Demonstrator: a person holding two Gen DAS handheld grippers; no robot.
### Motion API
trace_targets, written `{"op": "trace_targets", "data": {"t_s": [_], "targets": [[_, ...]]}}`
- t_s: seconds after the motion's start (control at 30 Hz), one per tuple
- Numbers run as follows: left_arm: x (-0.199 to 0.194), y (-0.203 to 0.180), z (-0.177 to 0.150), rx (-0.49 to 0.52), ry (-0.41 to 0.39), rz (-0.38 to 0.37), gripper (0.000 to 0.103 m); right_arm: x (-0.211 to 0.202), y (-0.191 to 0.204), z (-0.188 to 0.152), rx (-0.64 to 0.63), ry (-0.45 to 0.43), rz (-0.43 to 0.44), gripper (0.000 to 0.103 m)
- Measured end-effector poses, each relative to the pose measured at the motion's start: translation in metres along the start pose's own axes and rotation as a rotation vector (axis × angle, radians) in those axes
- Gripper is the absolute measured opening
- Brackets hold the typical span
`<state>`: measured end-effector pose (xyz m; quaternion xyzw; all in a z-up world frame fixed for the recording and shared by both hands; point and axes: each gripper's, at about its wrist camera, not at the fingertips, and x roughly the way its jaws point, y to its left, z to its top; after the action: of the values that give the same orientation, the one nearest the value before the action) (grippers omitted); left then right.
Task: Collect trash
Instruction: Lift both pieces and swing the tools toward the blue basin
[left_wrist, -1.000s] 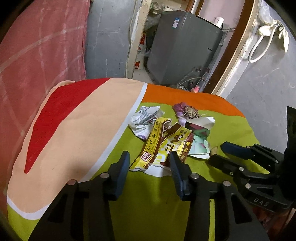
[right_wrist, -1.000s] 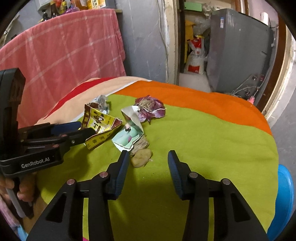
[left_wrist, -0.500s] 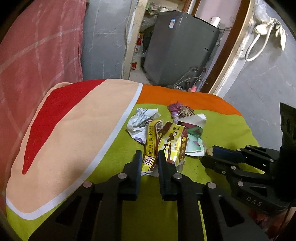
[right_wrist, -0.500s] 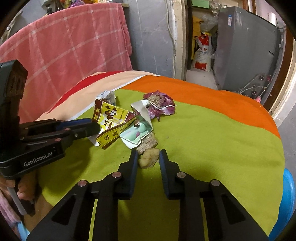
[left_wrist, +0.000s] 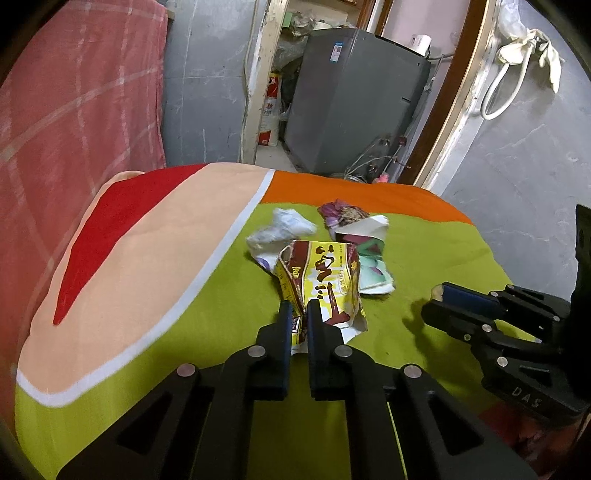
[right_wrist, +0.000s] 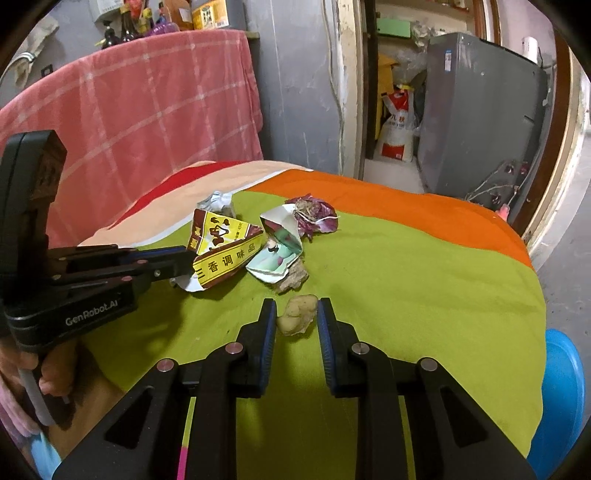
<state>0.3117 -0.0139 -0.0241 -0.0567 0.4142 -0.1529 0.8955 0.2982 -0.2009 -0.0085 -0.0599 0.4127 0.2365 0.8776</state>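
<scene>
My left gripper (left_wrist: 299, 314) is shut on the near edge of a yellow and brown seasoning packet (left_wrist: 321, 284), lifted off the green cloth; the packet also shows in the right wrist view (right_wrist: 221, 251). My right gripper (right_wrist: 296, 312) is shut on a pale ginger piece (right_wrist: 297, 314). Behind lie a white-green torn wrapper (right_wrist: 275, 258), a brown scrap (right_wrist: 293, 277), purple leaves (right_wrist: 314, 218) and crumpled white paper (left_wrist: 279, 230).
The table wears a green, orange, peach and red cloth (right_wrist: 406, 280). A pink checked towel (right_wrist: 147, 122) hangs at back left. A grey appliance (right_wrist: 480, 122) stands in the doorway. A blue tub (right_wrist: 561, 398) sits low right.
Both grippers went from open to shut. The left one took the seasoning packet and raised it; the right one took the ginger piece.
</scene>
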Motion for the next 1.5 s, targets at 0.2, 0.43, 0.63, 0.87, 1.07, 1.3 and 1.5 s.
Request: {"op": "trace_targets", "data": {"t_s": [0.2, 0.43, 0.63, 0.87, 1.07, 1.3, 1.5], "targets": [[-0.015, -0.015, -0.009, 0.003, -0.026, 0.003, 0.005, -0.026, 0.001, -0.016, 0.003, -0.097, -0.014, 0.020], [-0.041, -0.040, -0.015, 0.012, -0.126, -0.015, 0.005, -0.076, -0.006, -0.031, 0.011, -0.288, -0.095, 0.020], [-0.064, -0.079, -0.010, 0.043, -0.259, -0.044, 0.005, -0.127, -0.015, -0.046, -0.001, -0.449, -0.211, 0.020], [-0.081, -0.136, -0.004, 0.097, -0.369, -0.084, 0.005, -0.175, -0.039, -0.063, 0.031, -0.575, -0.320, 0.020], [-0.079, -0.188, 0.000, 0.129, -0.426, -0.140, 0.005, -0.209, -0.068, -0.082, 0.069, -0.658, -0.435, 0.020], [-0.053, -0.250, 0.001, 0.177, -0.429, -0.213, 0.005, -0.235, -0.110, -0.110, 0.115, -0.711, -0.558, 0.020], [-0.024, -0.295, -0.001, 0.237, -0.388, -0.242, 0.005, -0.236, -0.149, -0.133, 0.191, -0.696, -0.612, 0.020]]}}
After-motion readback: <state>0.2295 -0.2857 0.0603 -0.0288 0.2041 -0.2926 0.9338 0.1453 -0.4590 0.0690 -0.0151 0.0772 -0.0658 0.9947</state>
